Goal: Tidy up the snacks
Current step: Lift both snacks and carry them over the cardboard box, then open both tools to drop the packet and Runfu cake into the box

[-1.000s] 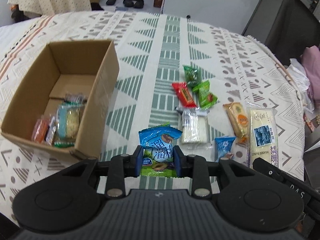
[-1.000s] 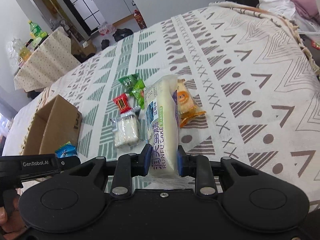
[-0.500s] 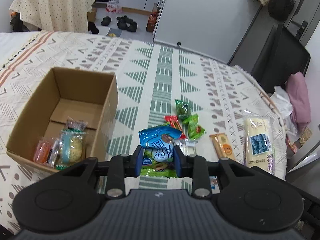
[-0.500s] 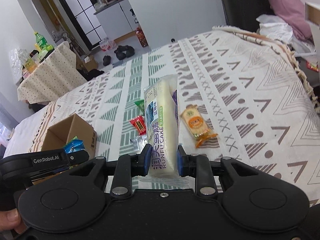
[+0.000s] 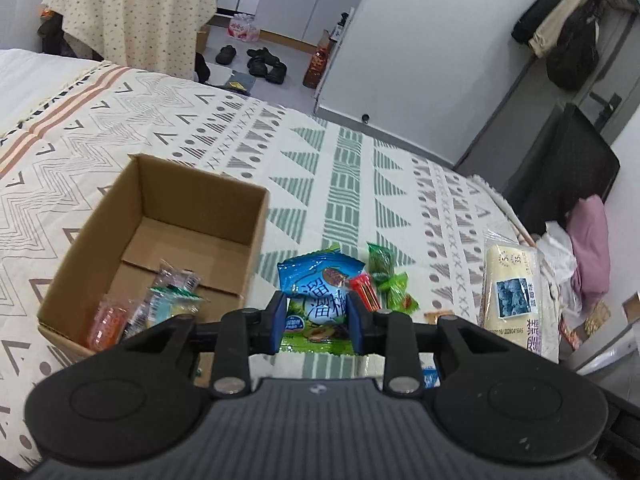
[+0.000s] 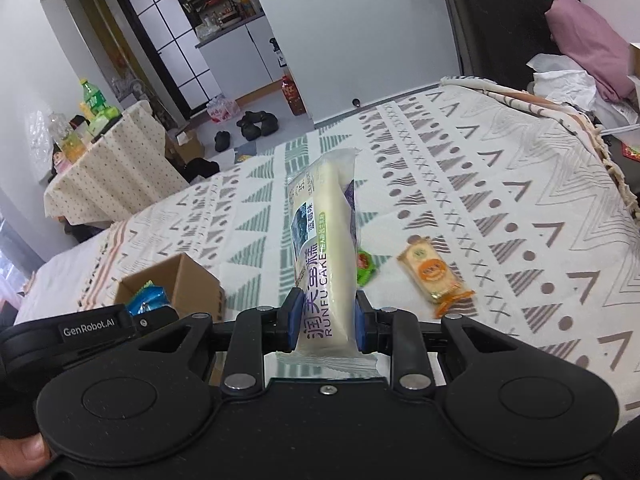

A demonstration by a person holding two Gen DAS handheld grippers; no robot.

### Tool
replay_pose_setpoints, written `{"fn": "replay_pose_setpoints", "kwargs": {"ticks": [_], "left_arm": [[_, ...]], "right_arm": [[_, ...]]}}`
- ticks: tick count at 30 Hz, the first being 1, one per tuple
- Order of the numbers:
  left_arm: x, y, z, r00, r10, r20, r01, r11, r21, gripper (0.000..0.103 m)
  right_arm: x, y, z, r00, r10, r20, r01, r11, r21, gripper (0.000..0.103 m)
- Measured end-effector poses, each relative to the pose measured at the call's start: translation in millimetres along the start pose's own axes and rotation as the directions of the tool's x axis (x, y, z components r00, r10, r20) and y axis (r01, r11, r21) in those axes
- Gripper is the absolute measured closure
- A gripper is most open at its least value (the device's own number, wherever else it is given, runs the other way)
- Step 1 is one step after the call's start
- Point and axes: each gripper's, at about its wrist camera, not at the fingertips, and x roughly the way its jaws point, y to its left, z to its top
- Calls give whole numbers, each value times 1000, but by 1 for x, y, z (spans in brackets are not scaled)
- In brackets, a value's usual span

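My left gripper is shut on a blue snack bag and holds it above the patterned cloth, just right of the open cardboard box. The box holds a few wrapped snacks. My right gripper is shut on a long white Runfu cake pack, held upright above the cloth; the pack also shows in the left wrist view. Green candies and a red wrapper lie on the cloth. An orange biscuit pack lies to the right.
The box shows at left in the right wrist view, with the left gripper before it. The bed cloth stretches far back. Clothes pile at the right edge. A covered side table stands beyond.
Both grippers have risen with their packs held; the snacks on the cloth and the box now look farther below. The left gripper has shifted slightly toward the box.
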Motion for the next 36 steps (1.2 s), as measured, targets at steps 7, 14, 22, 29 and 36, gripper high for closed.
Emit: {"fn": "replay_pose_setpoints", "kwargs": {"ticks": [7, 14, 22, 29, 36], "left_arm": [[-6, 27, 14, 1000, 6, 24, -4, 998, -63, 72], [-11, 58, 28, 998, 17, 52, -10, 991, -130, 73], [-7, 101, 39, 996, 76, 52, -62, 970, -233, 73], [0, 120, 43, 992, 124, 30, -110, 950, -293, 72], [7, 128, 41, 984, 178, -8, -171, 932, -320, 55]], "right_arm": [[6, 31, 2, 1000, 25, 5, -24, 999, -33, 77], [18, 64, 0, 997, 70, -14, -71, 995, -66, 77], [38, 104, -5, 989, 139, -57, -144, 986, -82, 77], [58, 136, -11, 978, 183, -104, -193, 977, -94, 77], [77, 154, -18, 958, 232, -171, -251, 963, -100, 72]]}}
